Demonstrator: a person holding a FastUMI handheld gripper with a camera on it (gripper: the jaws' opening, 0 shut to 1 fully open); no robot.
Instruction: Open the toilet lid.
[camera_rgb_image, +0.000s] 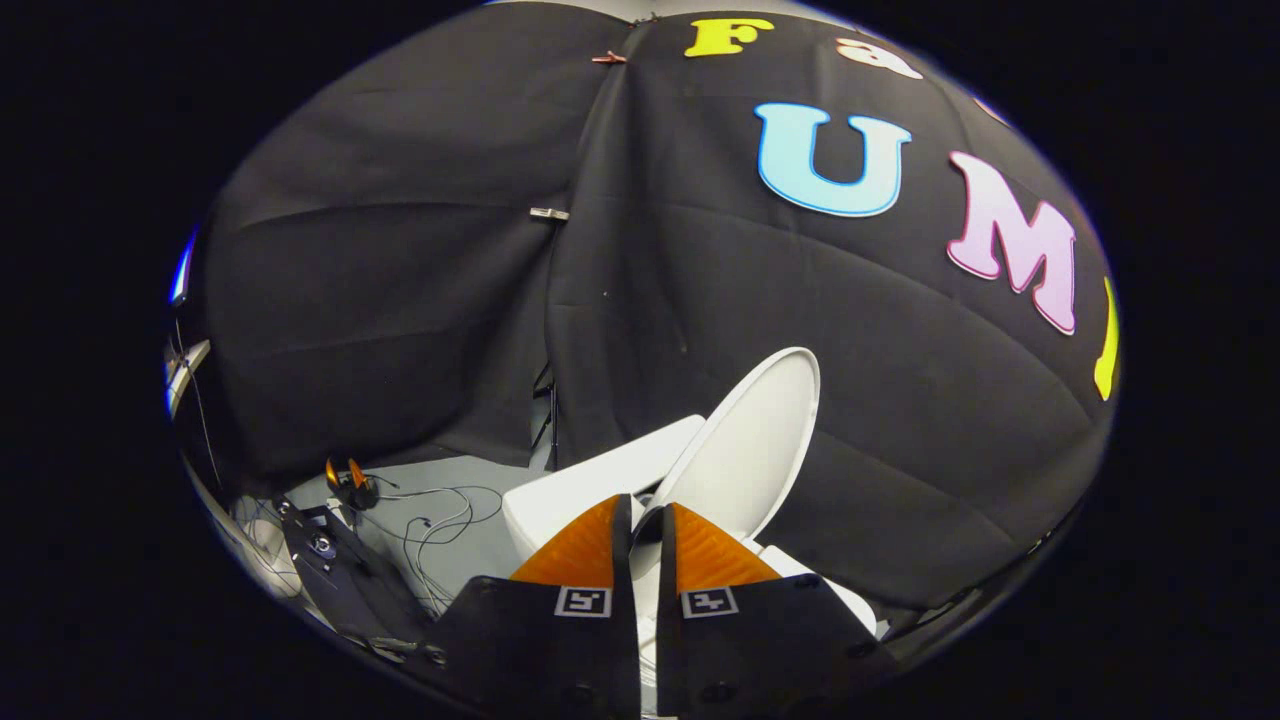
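Note:
The white toilet lid (752, 448) stands raised, tilted back towards the black cloth wall, with its free end uppermost. It rises just beyond my fingertips. To its left is the white cistern (590, 485). A strip of the white seat (815, 585) shows to the right of my right finger. My gripper (646, 518) points at the base of the lid. Its orange fingers (580, 550) stand almost together, with only a thin dark slit between them and nothing held there.
Grey floor (470, 545) lies left of the toilet, with loose cables (440, 520) and a small stand with orange parts (350, 482). A dark frame piece (330, 560) lies at the near left. Black cloth wall (400, 300) closes off the back.

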